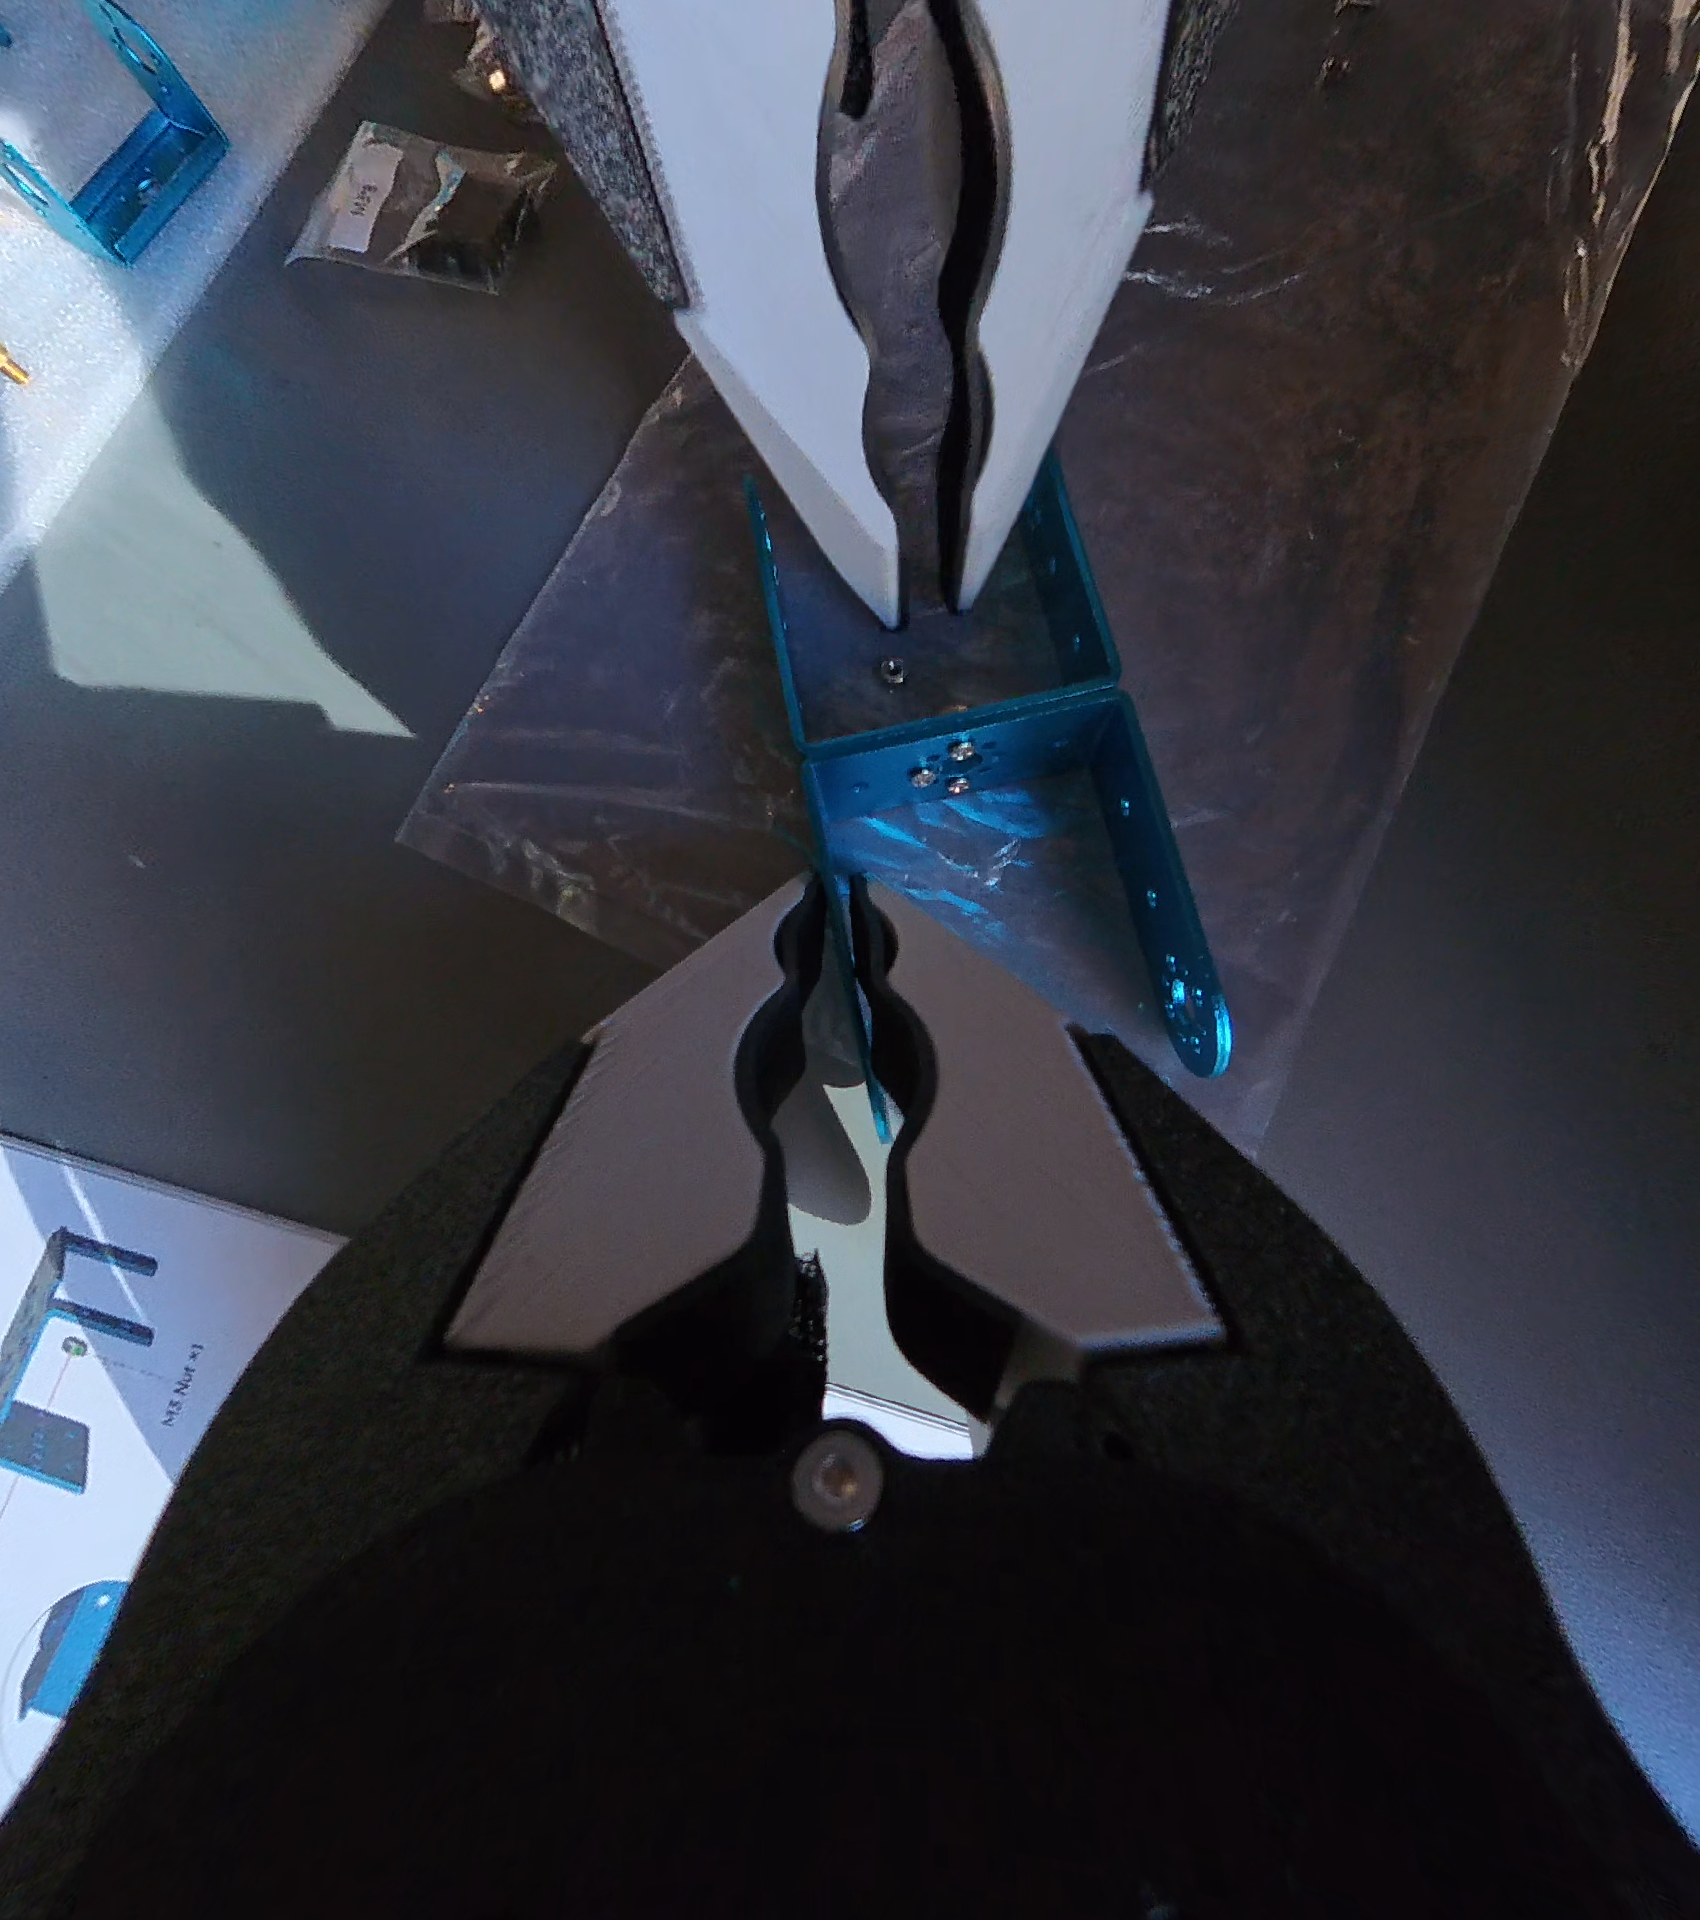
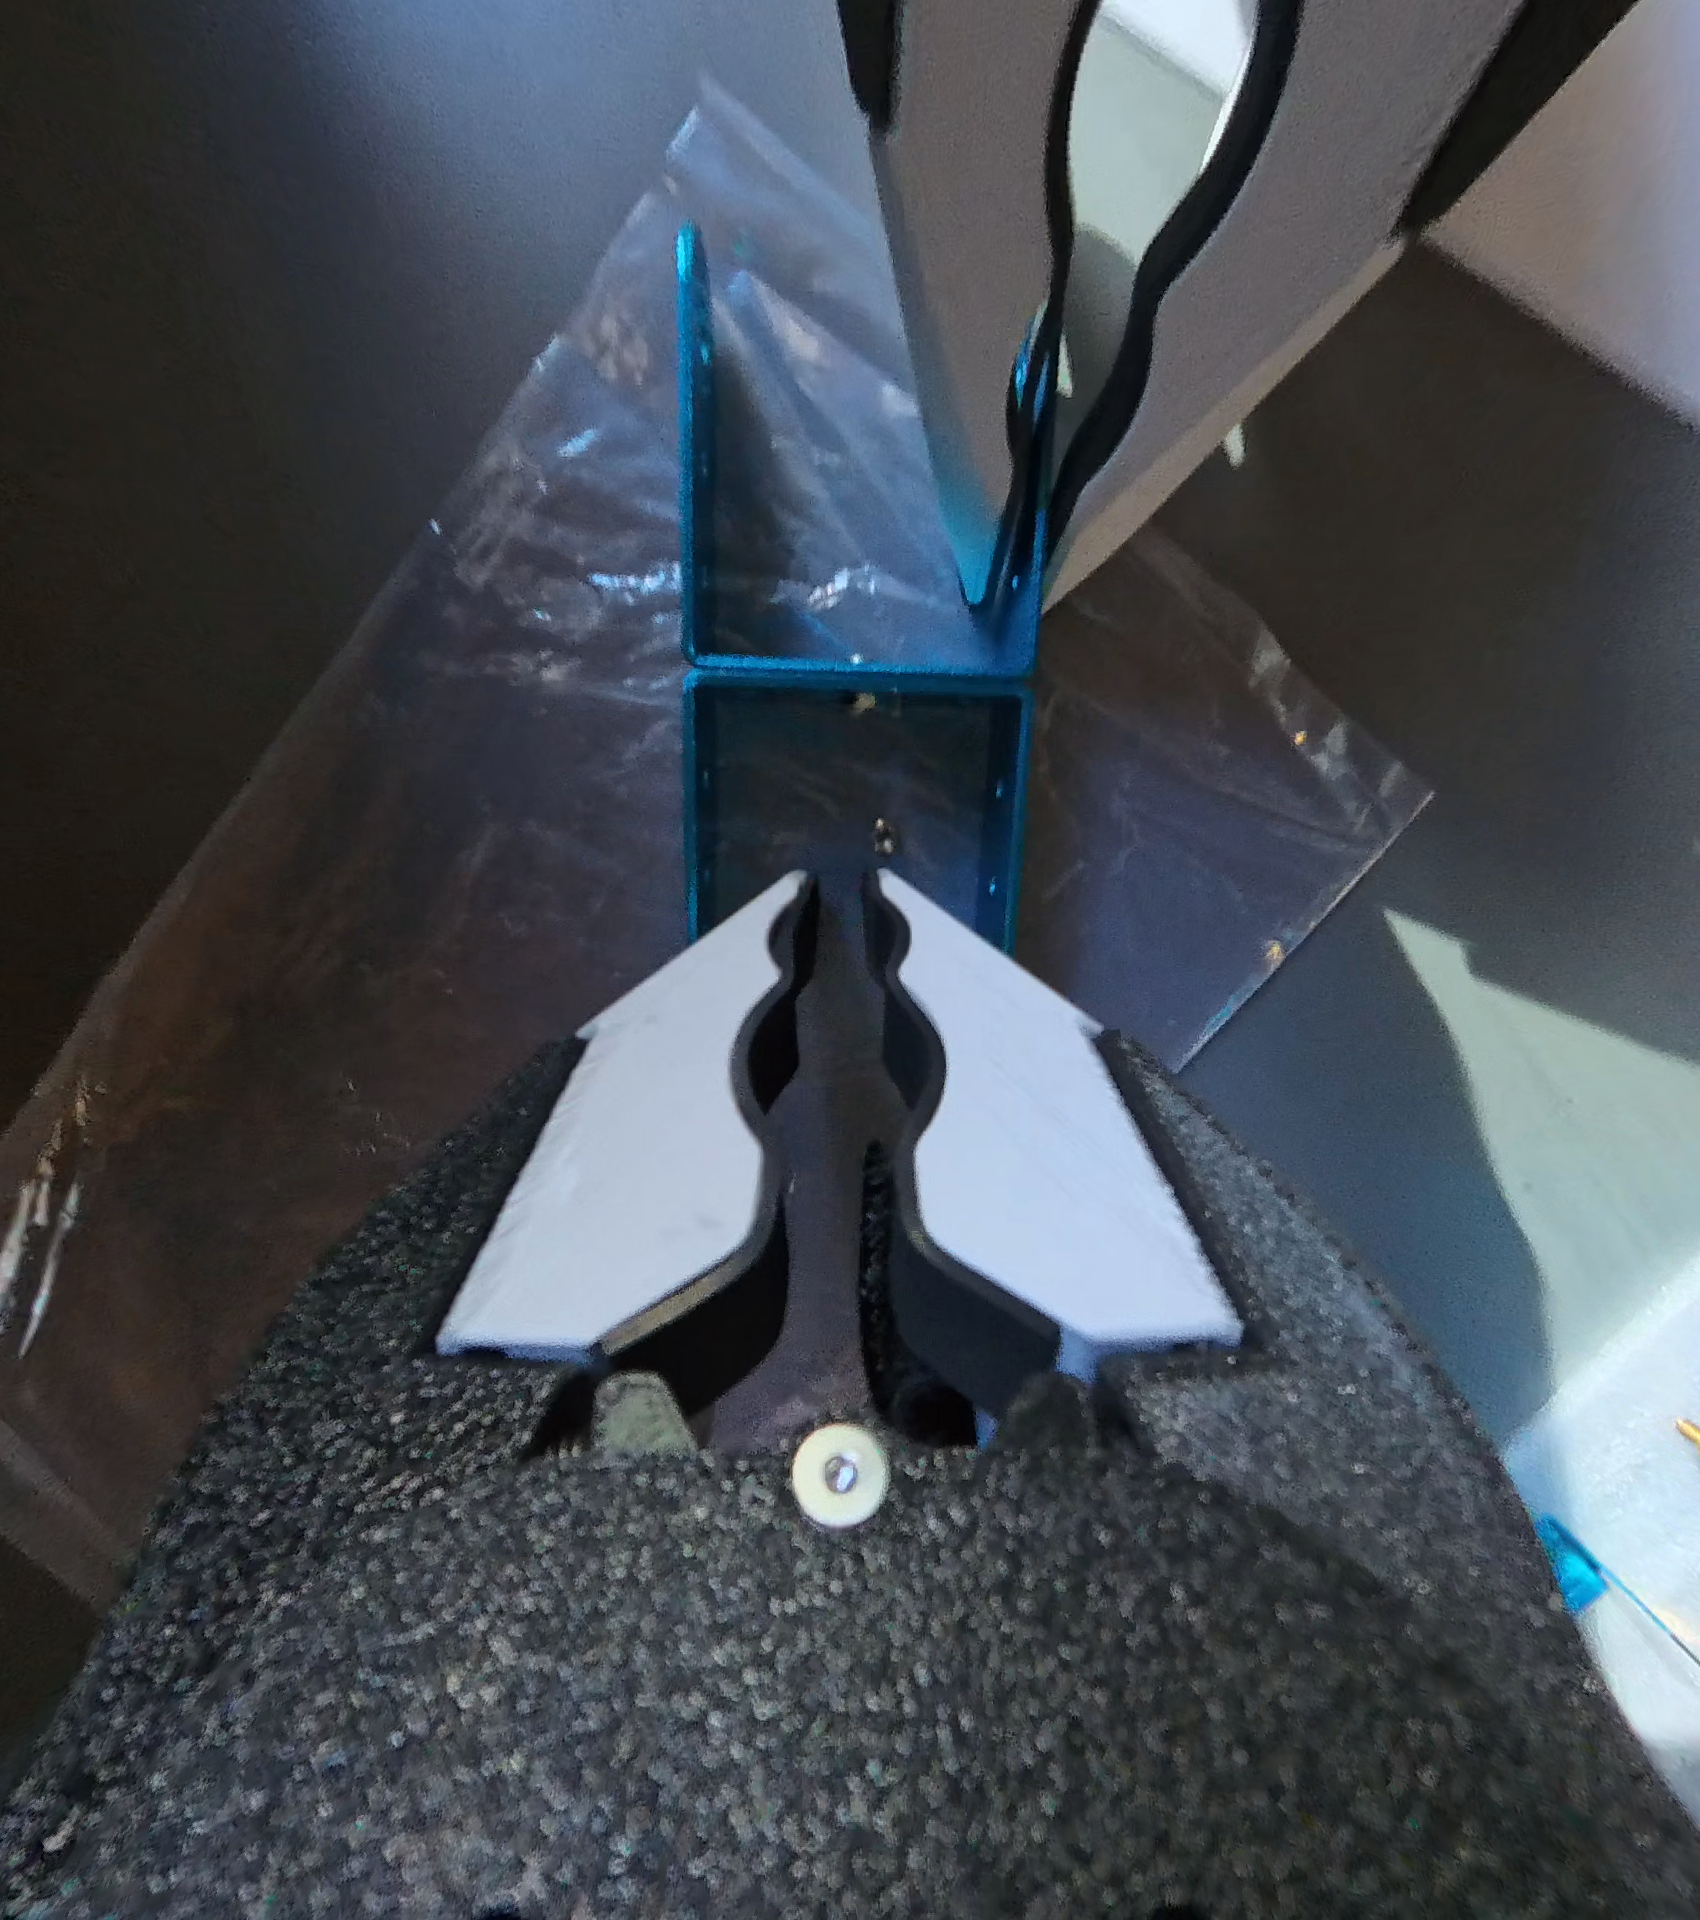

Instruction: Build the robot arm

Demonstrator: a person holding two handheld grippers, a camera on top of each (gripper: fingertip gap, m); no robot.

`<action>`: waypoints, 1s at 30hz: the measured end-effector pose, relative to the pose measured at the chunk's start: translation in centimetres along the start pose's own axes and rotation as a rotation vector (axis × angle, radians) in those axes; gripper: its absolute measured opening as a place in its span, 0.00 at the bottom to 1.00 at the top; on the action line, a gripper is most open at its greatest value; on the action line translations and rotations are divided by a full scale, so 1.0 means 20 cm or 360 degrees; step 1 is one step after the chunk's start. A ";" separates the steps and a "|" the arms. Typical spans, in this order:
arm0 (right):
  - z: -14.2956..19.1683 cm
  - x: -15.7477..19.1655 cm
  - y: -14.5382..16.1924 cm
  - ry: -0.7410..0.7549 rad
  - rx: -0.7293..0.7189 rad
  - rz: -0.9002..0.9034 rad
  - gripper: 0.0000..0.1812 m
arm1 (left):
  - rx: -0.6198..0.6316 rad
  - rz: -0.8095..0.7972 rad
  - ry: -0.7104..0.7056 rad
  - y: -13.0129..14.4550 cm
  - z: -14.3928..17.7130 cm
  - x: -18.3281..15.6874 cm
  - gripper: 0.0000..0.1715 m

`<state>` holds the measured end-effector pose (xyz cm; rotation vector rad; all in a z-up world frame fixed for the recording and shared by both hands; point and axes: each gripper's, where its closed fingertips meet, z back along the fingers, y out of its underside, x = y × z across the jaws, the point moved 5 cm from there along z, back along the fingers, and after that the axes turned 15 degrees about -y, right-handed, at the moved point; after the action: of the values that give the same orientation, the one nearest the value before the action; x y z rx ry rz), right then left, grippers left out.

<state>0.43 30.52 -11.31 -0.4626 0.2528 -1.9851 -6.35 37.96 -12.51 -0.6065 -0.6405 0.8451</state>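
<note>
We are clamping our left gripper (image 1: 841, 987) on one flange of two joined blue anodised-metal U-brackets (image 1: 971, 774) over a clear plastic bag (image 1: 617, 727); our right gripper (image 2: 841, 894) is pinched together, empty, above a loose nut (image 2: 884, 831). Judged risk: the thin flange twisting free.

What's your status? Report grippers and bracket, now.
Left gripper shut on blue bracket arm. Right gripper shut, empty, tips between far bracket's arms, by loose nut. Plastic bag underneath.

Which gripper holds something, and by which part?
The left gripper is shut on one side arm of the blue metal U-shaped bracket. The right gripper is nearly shut, fingertips between the arms, holding nothing visible.
</note>
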 end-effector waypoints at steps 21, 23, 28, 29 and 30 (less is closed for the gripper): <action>-0.03 -0.03 -0.05 -0.0077 0.0200 0.0105 0.05 | -0.0014 0.0019 0.0004 0.00 0.00 0.00 0.02; -0.03 -0.03 -0.05 -0.0063 0.0199 0.0103 0.05 | -0.0014 0.0017 0.0002 0.00 0.00 0.00 0.02; -0.03 -0.03 -0.05 -0.0082 0.0175 0.0074 0.04 | -0.0014 0.0016 0.0001 0.00 0.00 0.00 0.02; -0.03 -0.03 -0.06 -0.0090 0.0171 0.0062 0.04 | -0.0014 0.0016 0.0001 0.00 0.00 0.00 0.02; -0.03 -0.03 -0.06 -0.0099 0.0168 0.0046 0.04 | -0.0013 0.0016 -0.0001 0.00 0.00 0.00 0.02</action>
<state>-0.51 31.55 -11.58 -0.4497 0.1144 -1.9420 -6.31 37.99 -12.56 -0.6175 -0.6421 0.8521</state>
